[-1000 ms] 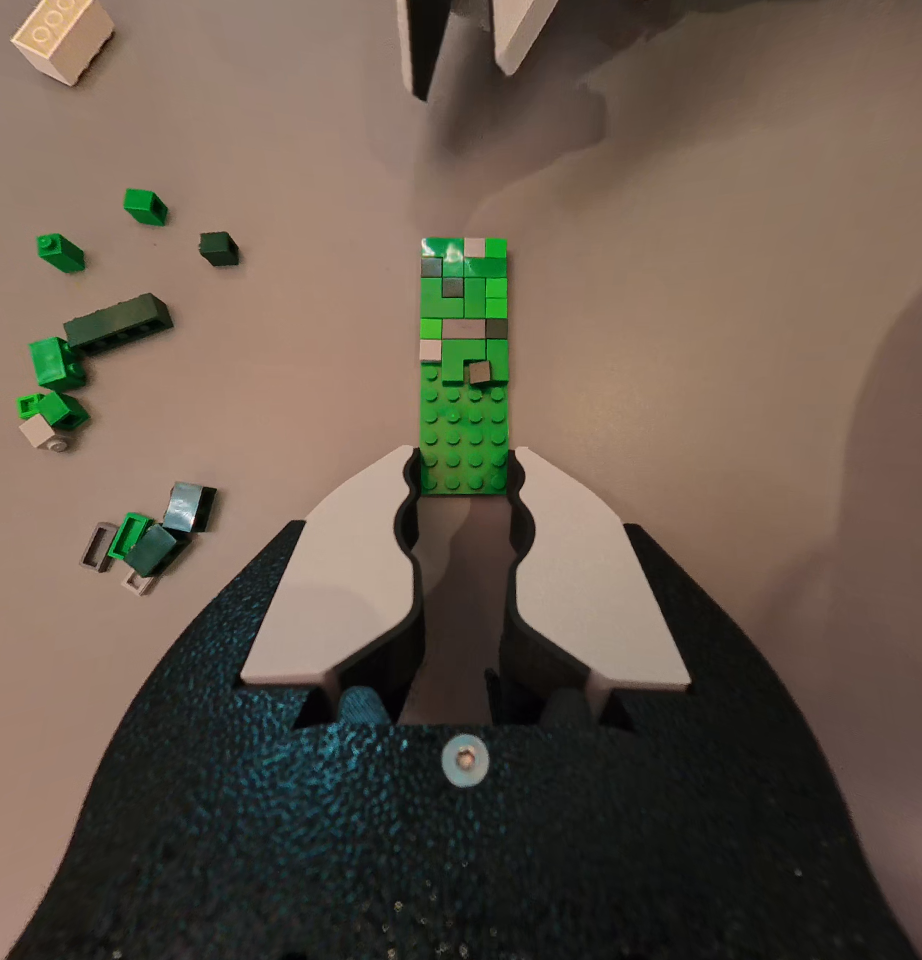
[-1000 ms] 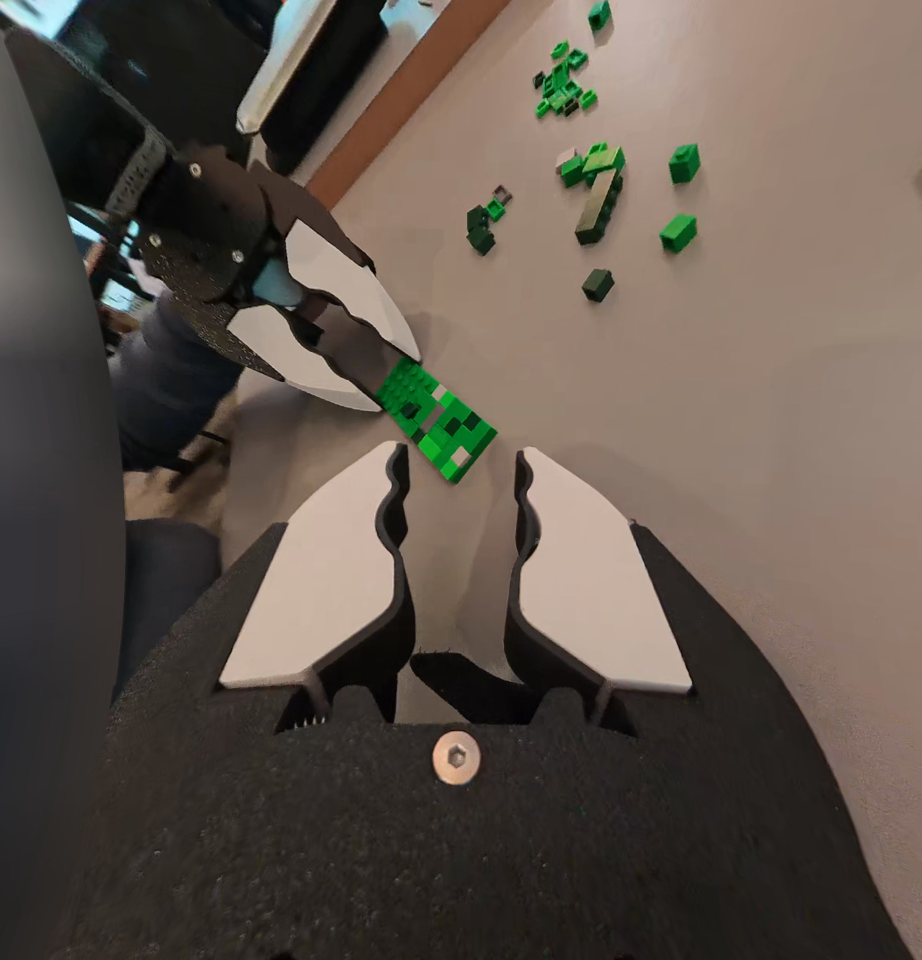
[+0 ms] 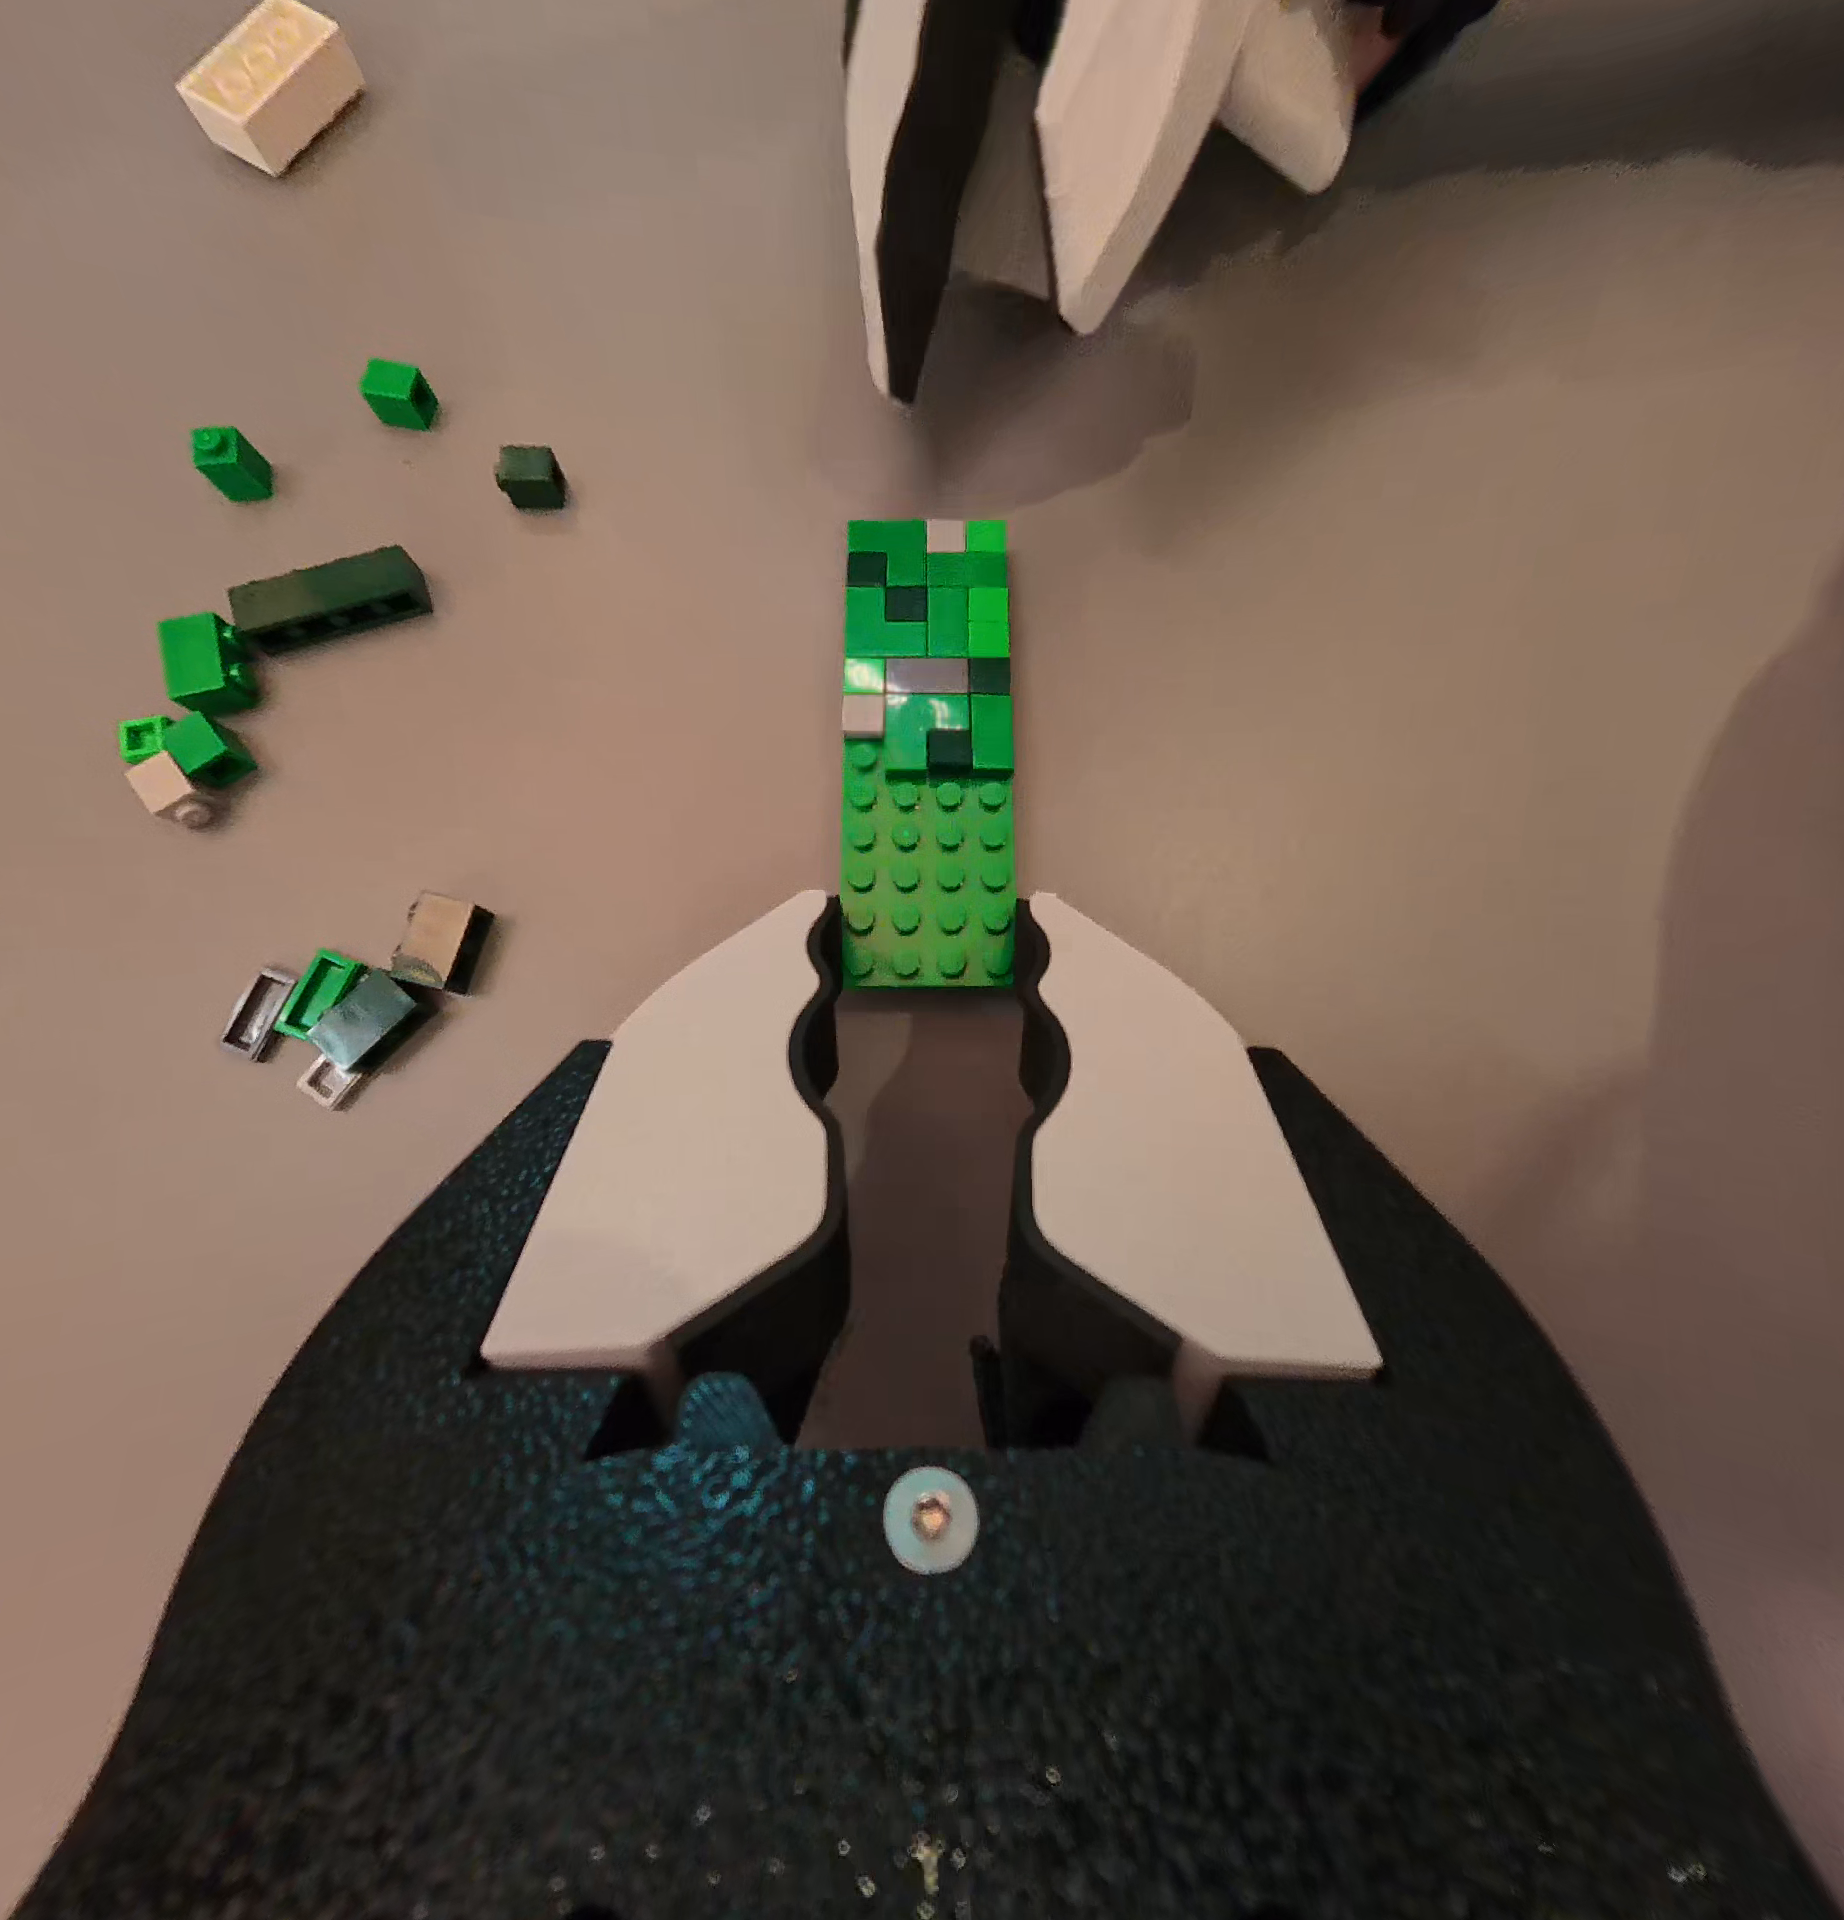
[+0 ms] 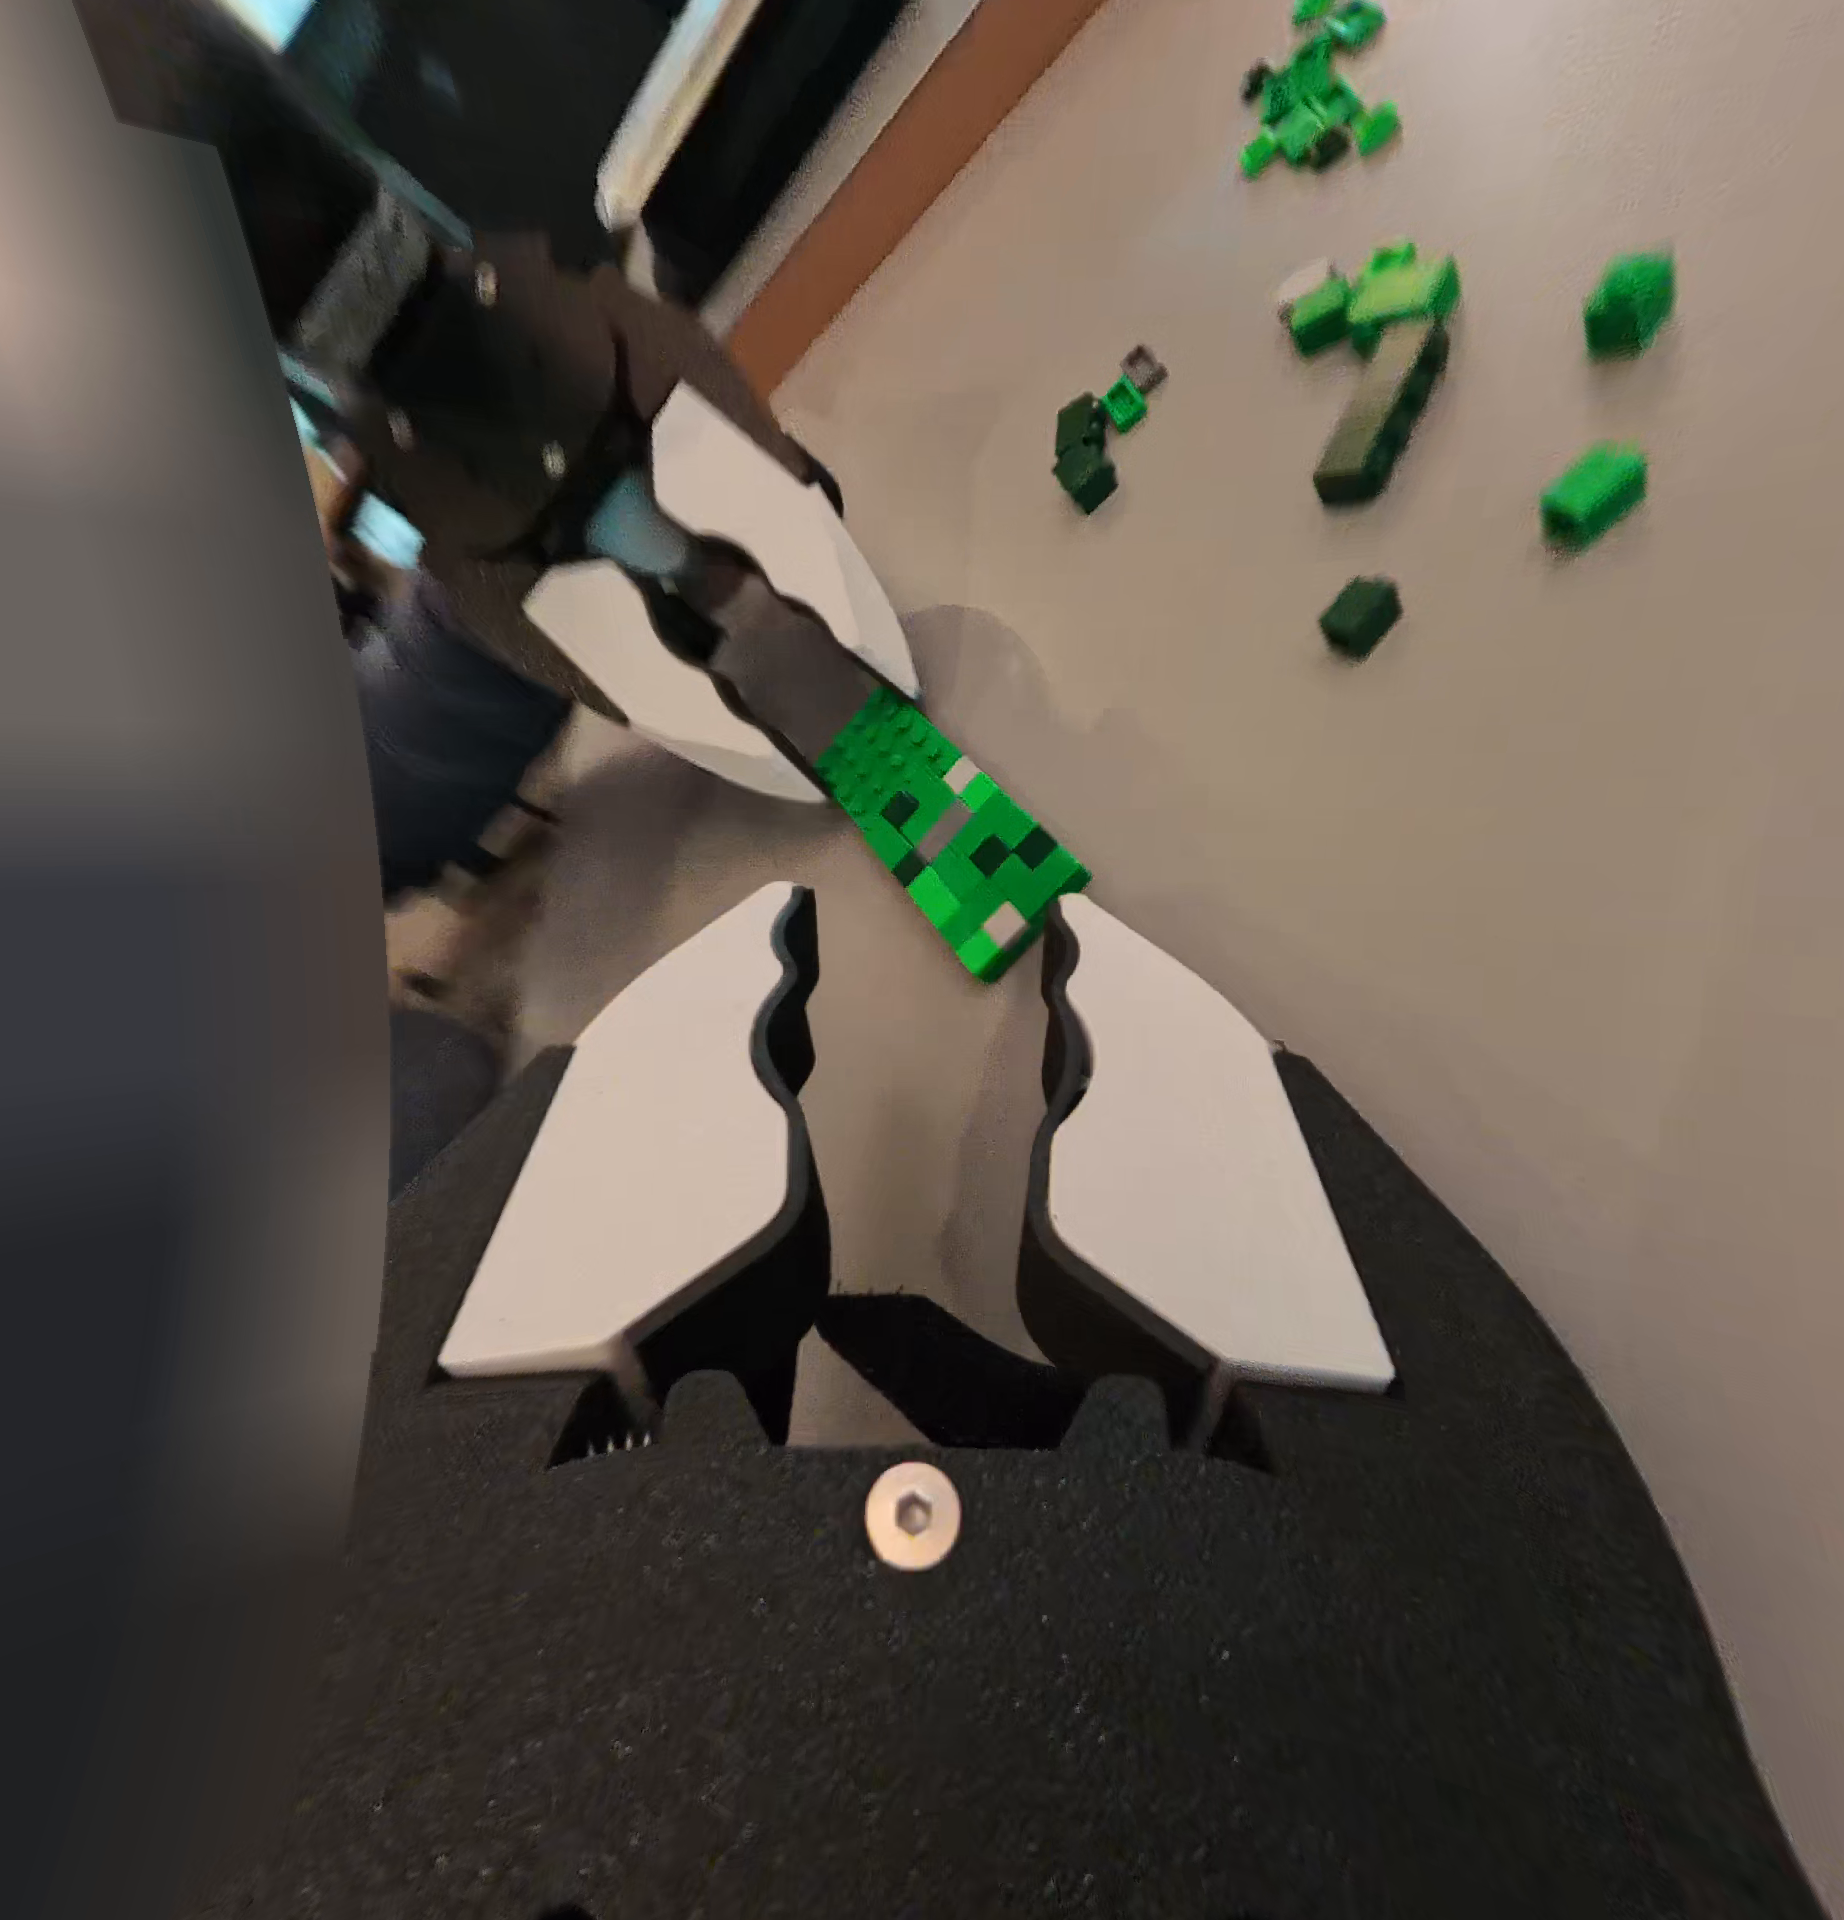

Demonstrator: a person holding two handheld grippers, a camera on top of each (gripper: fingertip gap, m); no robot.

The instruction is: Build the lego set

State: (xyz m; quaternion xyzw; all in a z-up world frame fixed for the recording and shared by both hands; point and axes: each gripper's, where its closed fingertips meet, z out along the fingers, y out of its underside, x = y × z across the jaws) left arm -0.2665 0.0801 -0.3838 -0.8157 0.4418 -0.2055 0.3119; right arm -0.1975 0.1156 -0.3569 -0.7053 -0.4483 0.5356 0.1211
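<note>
Left gripper: the left gripper has its two white fingers closed against the long sides of the green plate, clamping the plate's near end between the fingertips.
Green plate: a long, narrow studded lego plate lying flat on the grey table and reaching straight away from the left gripper. Its far half is covered with smooth tiles in light green, dark green and grey; its near half shows bare studs.
Right gripper: in the right wrist view the right gripper has its fingers parted with a clear gap and nothing between them. It is tilted to the table. The plate's tiled end lies just ahead of the fingertips, next to the tip of the finger on the right of that view; whether they touch cannot be told.
Right gripper from the other side: in the left wrist view its white fingers come down from the top edge, just beyond the plate's tiled end, apart from it.
Loose pieces: small green, dark green and grey bricks lie scattered on the table to the left of the plate, well apart from it. A long dark green brick lies among them.
Cream brick: a cream brick sits alone at the far left of the table.
</note>
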